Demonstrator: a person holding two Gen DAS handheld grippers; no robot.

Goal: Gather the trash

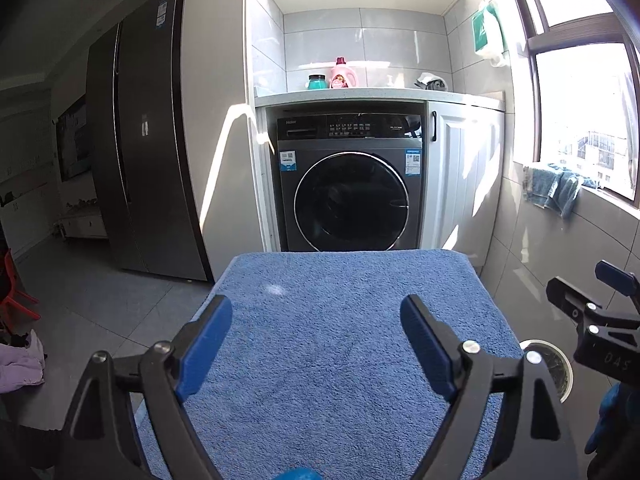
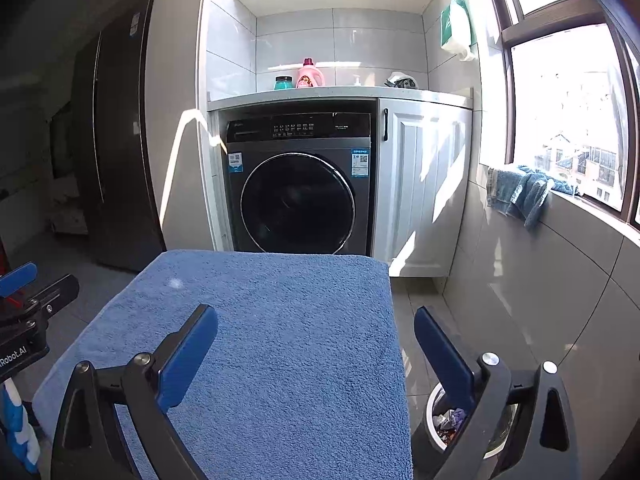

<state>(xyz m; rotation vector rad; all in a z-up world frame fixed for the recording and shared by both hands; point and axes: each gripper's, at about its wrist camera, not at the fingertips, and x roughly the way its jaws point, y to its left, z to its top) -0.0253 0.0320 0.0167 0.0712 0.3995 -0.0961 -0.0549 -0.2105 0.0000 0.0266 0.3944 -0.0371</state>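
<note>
We hold our left gripper point(image 1: 316, 344), its blue-padded fingers spread wide and empty, over a blue terry towel point(image 1: 340, 340) draped across a table. Our right gripper point(image 2: 316, 356) hovers alongside, jaws likewise parted and carrying nothing, its left finger above the towel and its right finger past the towel's edge.

The round, white-rimmed waste bin point(image 2: 436, 420) stands on the grey tiled floor just below and behind our right gripper's right finger point(image 2: 444, 356), which hides part of it. Crumpled scraps of trash point(image 2: 448, 420) lie inside; they are too small and jumbled for us to tell which way any piece points or where its long axis runs. From the left wrist view, the bin's rim point(image 1: 556, 354) shows to the right of our left gripper, beyond the towel's edge and beneath our right gripper point(image 1: 600, 312).

Straight ahead of both tools stands a dark grey front-loading washing machine point(image 1: 348, 184), well apart.
</note>
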